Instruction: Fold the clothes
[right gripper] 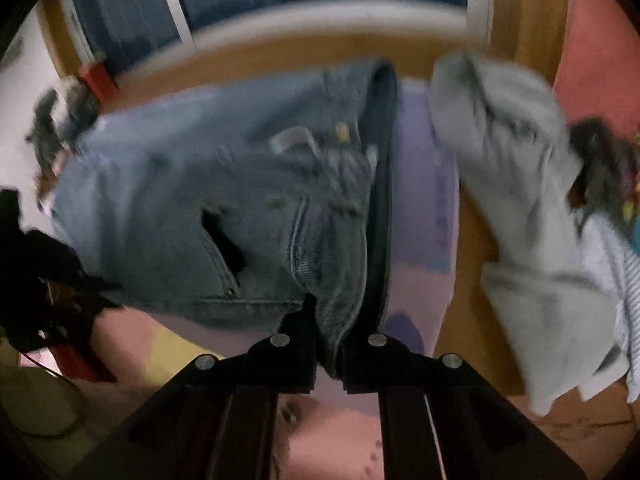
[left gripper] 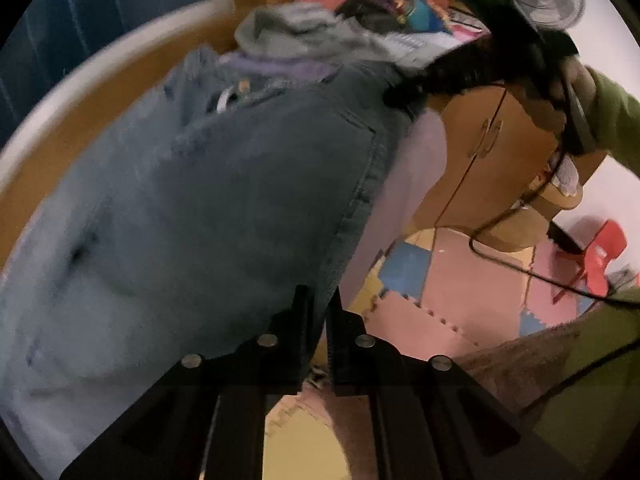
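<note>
Left hand-held gripper point(left gripper: 318, 312) clamped narrow on jeans point(left gripper: 224, 200) hem. Right hand-held gripper point(right gripper: 334, 320) pinching waistband edge of same jeans point(right gripper: 224, 208). Denim spread ahead of both over lilac sheet point(right gripper: 424, 200); grey hoodie point(right gripper: 520, 208) beyond, rightward.

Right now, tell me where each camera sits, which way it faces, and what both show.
Left wrist: rides the left gripper, facing along the blue denim jeans towards the foam-mat floor; the right gripper and a green sleeve show.
Right wrist: rides the right gripper, facing the jeans' waistband and a grey hoodie.
Shared: the jeans, the hoodie, the lilac cover.
</note>
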### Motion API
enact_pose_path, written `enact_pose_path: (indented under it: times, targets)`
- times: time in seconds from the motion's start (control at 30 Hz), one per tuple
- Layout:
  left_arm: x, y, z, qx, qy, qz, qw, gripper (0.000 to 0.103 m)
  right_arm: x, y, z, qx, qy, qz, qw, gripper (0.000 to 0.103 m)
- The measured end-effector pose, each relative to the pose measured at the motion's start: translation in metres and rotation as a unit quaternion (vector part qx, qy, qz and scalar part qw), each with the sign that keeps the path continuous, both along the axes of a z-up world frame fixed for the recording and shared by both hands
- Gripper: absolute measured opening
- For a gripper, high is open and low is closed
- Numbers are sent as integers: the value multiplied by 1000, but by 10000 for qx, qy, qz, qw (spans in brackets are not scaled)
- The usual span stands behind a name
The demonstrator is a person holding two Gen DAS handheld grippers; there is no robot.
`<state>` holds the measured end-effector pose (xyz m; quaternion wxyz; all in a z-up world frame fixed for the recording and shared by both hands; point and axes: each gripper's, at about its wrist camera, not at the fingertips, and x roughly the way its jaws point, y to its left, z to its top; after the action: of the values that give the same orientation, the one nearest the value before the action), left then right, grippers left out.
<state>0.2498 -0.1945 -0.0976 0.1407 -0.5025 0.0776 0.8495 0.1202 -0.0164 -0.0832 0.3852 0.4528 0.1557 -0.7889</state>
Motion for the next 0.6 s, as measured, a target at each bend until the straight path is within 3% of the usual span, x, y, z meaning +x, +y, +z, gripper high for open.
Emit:
enact_pose_path:
  times: [0.1,0.17,0.33,0.47,0.6]
  targets:
    - [0,-11,1,218,-110,291,9993,16,2,-5,-15,259,42,-107,9996,13]
    - [4,-23,9,281,-175,566,9978,27,4,-7,-22,397,67,-211,9990,29]
    - [31,-68,27,517,-234,1450,9878,29,5,24,-2,104,128,-939,9954,49]
    - [54,-111,33,608,-195,2281,9715,30,17,35,34,-395,492,-1479,9870,49]
    - [89,-146,33,741,-43,2964,9522,30,35,17,53,-978,402,-1431,9840,51]
